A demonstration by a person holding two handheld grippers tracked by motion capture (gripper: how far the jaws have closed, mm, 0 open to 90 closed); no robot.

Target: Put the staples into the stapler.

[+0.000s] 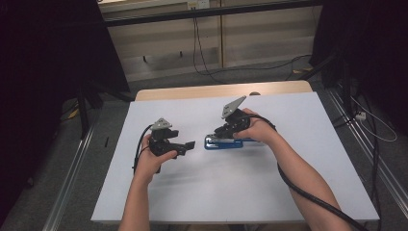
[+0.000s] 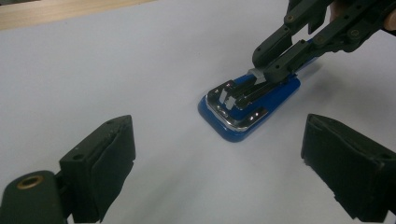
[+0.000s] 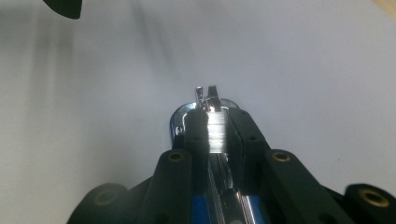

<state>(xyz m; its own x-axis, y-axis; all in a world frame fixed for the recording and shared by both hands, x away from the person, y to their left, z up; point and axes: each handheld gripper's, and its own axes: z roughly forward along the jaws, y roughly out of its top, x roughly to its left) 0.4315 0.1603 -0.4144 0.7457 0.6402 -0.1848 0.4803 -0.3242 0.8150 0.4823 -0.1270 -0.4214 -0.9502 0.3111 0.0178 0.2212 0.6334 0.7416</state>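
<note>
At a white-covered table (image 1: 159, 192), a person's left tongs (image 1: 185, 147) wait with jaws wide apart just left of a blue stapler (image 1: 226, 143) lying flat mid-table, well in from every edge. Beyond, the right tongs (image 1: 227, 131) are clamped on the stapler's chrome staple rail (image 2: 243, 95). Metal over a blue base, it looks rigid, fairly weighty and slick; the narrow rail seems the surest hold.

R tool (image 3: 217, 135) tight round stapler (image 3: 205, 100) (blue base)
</note>
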